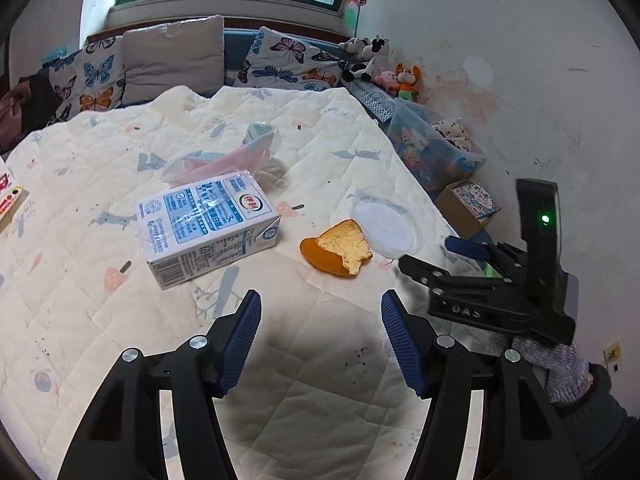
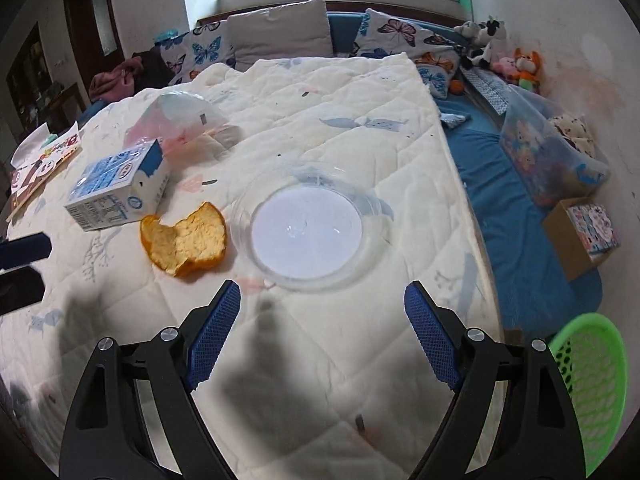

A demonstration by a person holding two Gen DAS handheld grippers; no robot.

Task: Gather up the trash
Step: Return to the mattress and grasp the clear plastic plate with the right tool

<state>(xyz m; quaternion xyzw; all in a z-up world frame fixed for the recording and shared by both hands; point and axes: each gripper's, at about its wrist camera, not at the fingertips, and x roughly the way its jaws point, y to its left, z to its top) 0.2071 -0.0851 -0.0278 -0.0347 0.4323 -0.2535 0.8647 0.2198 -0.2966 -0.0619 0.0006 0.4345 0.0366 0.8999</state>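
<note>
Left wrist view: we see our left claw [image 1: 321, 304] released, blue pads wide apart, hovering over the quilted bed cover [image 1: 100, 168] with nothing between the fingers. Ahead of it lie the trash items. A milk carton [image 1: 208, 230] lies on its side to the left. A piece of orange peel [image 1: 338, 253] sits ahead and slightly right, pith side up. Just beside the peel, to its right, is a clear plastic lid [image 1: 386, 224]; we cannot tell whether the two touch. Behind the carton rests a crumpled clear plastic bag [image 1: 224, 156] with pink and pale teal inside. The right claw [image 1: 424, 258] shows at the right edge, held by a gloved hand [image 1: 560, 364].

Right wrist view: our right claw [image 2: 322, 300] is also released and empty, pads well apart. The clear lid [image 2: 308, 228] lies directly ahead of it, the peel [image 2: 186, 240] to its left, the carton [image 2: 120, 192] further left, the bag [image 2: 180, 120] behind. A green mesh basket [image 2: 592, 392] sits at lower right, off the edge of the bed. A clear toy bin [image 2: 552, 160] and a cardboard box [image 2: 584, 232] stand along the wall.
</note>
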